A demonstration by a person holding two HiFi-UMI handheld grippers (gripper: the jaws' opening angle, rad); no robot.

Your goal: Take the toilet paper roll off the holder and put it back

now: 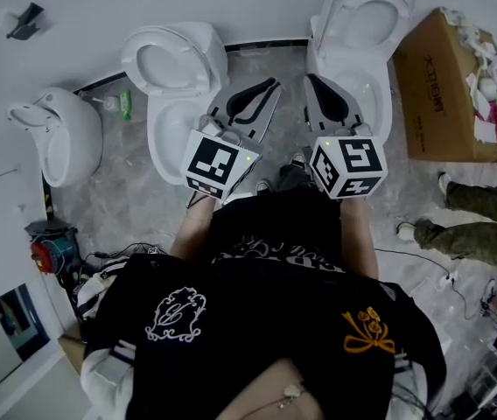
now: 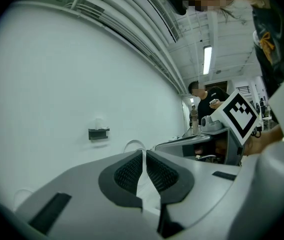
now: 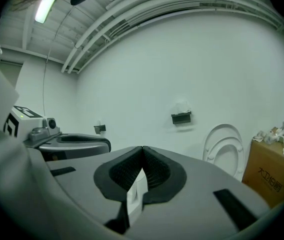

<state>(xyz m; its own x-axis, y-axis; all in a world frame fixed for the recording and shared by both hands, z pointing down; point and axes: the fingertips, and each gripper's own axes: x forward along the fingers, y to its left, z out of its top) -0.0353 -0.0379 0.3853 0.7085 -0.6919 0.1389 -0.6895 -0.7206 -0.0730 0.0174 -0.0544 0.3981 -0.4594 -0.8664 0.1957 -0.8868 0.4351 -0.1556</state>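
Observation:
In the right gripper view a dark toilet paper holder is fixed to the white wall, with a pale white shape, apparently the roll, on top of it. The left gripper view shows one such holder far off on the wall. Another dark holder hangs at the upper left in the head view. My left gripper and my right gripper are held side by side in front of me. Both are shut and hold nothing. Both are well short of the wall.
Two white toilets with raised lids stand against the wall ahead. A smaller white fixture stands at the left. An open cardboard box of rubbish is at the right, beside a person's legs. Cables lie on the floor.

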